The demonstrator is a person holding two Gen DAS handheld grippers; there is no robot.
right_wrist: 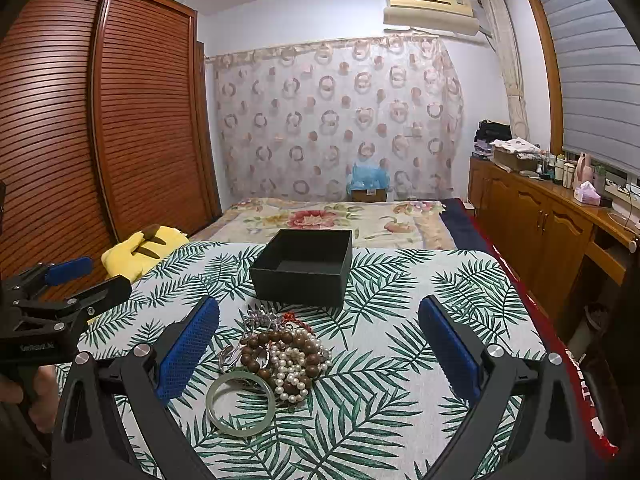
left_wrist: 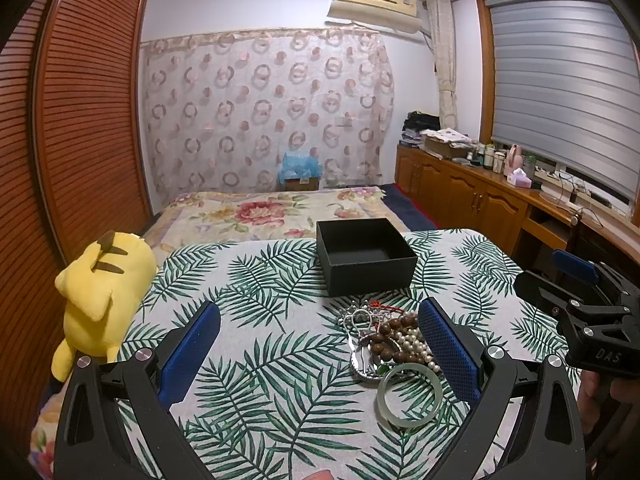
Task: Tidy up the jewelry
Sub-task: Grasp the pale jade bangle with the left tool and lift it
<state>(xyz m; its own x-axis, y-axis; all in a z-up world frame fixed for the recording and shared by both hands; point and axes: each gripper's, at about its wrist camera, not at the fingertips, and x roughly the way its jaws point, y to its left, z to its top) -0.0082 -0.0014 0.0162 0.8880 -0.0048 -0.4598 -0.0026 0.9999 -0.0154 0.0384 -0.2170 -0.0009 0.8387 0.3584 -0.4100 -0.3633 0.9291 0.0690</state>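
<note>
a yellow plush toy [left_wrist: 102, 280] is seen lying at the left edge of the surface [left_wrist: 256, 360], which is covered by a cloth printed with green palm leaves. beyond it a bed [right_wrist: 332, 220] is spread with a floral blanket. a louvred wooden wardrobe [right_wrist: 120, 120] is set along the left wall, a circle-patterned curtain [left_wrist: 264, 112] is hung at the far wall, and an air conditioner [right_wrist: 432, 8] is mounted above. wooden cabinets [right_wrist: 536, 220] under the blinds [left_wrist: 560, 88] are topped with bottles and folded clothes.

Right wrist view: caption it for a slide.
Open right gripper above tangled jewelry pile and jade bangle, empty black box behind.
</note>
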